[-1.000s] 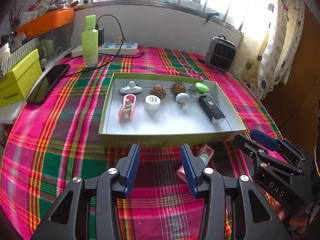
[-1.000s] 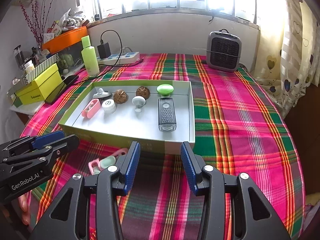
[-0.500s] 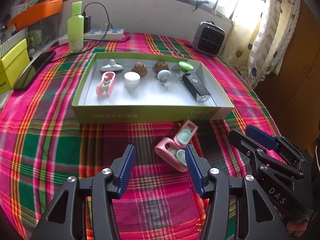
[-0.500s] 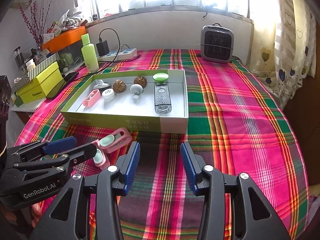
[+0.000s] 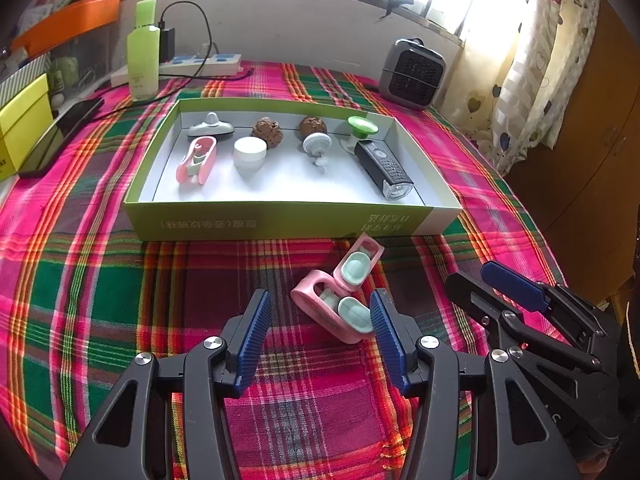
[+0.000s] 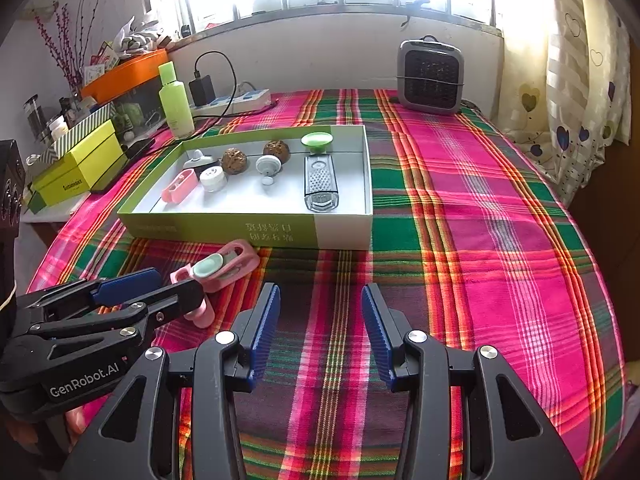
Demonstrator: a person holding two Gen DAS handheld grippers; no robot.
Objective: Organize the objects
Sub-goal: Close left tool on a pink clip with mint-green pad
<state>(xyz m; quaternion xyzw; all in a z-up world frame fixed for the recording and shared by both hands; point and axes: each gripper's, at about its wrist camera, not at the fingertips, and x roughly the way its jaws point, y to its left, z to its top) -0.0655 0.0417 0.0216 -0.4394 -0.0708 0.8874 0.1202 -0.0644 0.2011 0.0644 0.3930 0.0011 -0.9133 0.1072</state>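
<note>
Plaid cloth (image 6: 460,208) covers the table, and a shallow green box (image 5: 280,222) sits on it holding a pink clip (image 5: 197,159), a white cap (image 5: 249,151), two brown nuts (image 5: 267,132), a green knob (image 5: 362,125) and a black bike light (image 5: 382,168). Just in front of the box lies a pink case (image 5: 340,300), hinged open. The left tool (image 5: 318,320) is spread, the case lying between its fingers near the right one. The right tool (image 6: 320,316) is spread too, nothing in it, beside the case.
</note>
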